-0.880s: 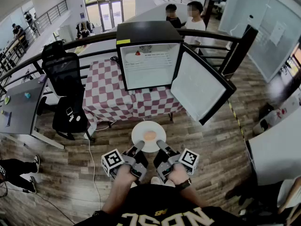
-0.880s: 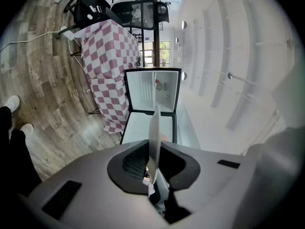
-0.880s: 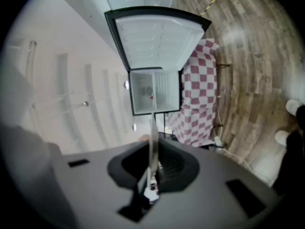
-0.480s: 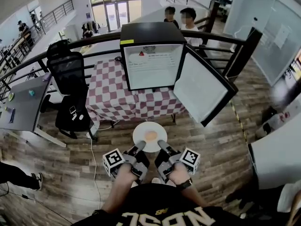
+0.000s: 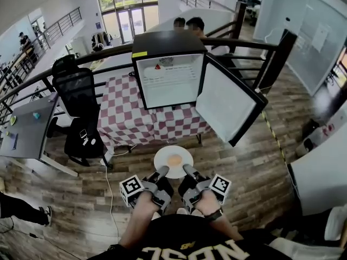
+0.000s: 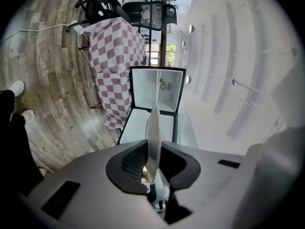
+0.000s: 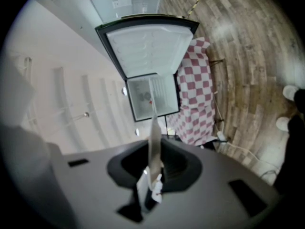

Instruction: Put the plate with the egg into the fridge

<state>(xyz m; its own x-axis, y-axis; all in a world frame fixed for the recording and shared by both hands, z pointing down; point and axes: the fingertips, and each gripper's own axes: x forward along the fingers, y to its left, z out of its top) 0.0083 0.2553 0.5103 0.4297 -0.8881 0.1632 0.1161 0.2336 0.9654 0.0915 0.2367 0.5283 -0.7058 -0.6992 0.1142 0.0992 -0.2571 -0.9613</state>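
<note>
Plate [image 5: 162, 157] with egg [image 5: 174, 160] pinched by left gripper [image 5: 163, 170] and right gripper [image 5: 186, 169], near rim hidden.

one plate [image 5: 162, 156]. one egg [image 5: 174, 160]. one fridge [image 5: 162, 41], one door [image 5: 227, 104]. two grippers: left gripper [image 5: 162, 171], right gripper [image 5: 186, 169]. two marker cubes: left cube [image 5: 132, 191], right cube [image 5: 219, 187]. one table with checkered cloth [image 5: 135, 118]. one black office chair [image 5: 76, 88]. one grey desk [image 5: 24, 126]. two bystanders behind fridge: first bystander [image 5: 179, 23], second bystander [image 5: 196, 26]. one more person [image 5: 21, 39] far off by left railing. one trousered leg [image 5: 19, 206] at lower left edge.
</note>
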